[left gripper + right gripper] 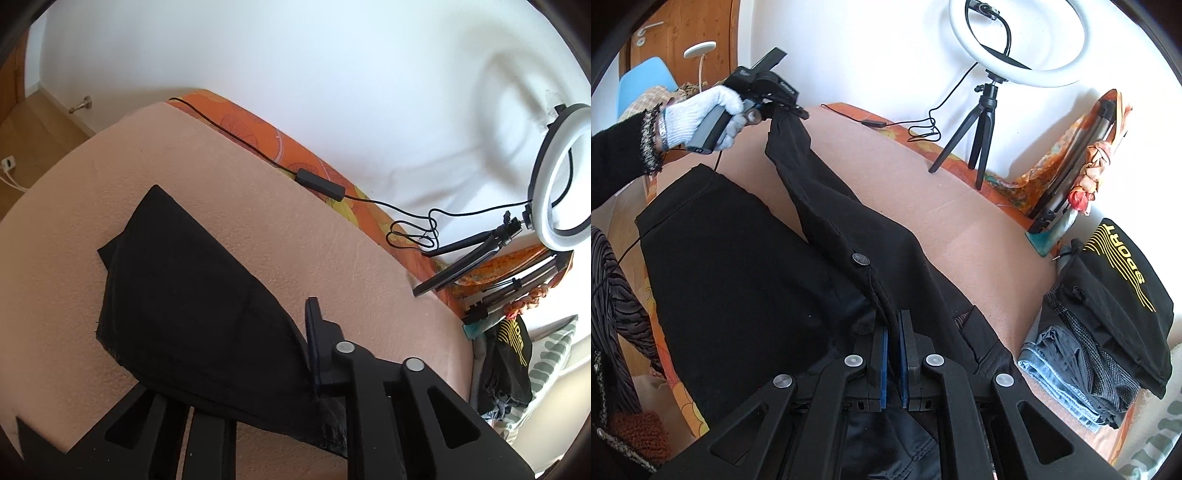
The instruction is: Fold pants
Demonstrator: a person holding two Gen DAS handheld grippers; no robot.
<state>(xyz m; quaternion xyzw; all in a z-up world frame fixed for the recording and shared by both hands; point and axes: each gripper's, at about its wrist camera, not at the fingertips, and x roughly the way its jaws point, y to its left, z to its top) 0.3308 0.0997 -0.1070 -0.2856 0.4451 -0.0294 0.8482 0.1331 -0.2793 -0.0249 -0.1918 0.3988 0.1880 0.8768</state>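
Note:
Black pants (pixel 746 266) lie spread on a pink blanket (pixel 923 192) on the bed. My right gripper (pixel 893 325) is shut on the waistband beside the metal button (pixel 861 259). My left gripper (pixel 798 110), held by a white-gloved hand, is shut on the other end of the waistband and lifts it above the bed, so the band stretches taut between both. In the left wrist view the black cloth (pixel 192 314) hangs from my left gripper (pixel 295 354) over the blanket (pixel 295 236); only one finger shows, the other is hidden by cloth.
A ring light on a tripod (pixel 990 92) stands at the bed's far edge, with its cable and inline switch (pixel 319 182) on the orange sheet. A pile of folded clothes topped by a black SPORT garment (pixel 1108 295) lies at the right. A blue chair (pixel 646 86) stands behind.

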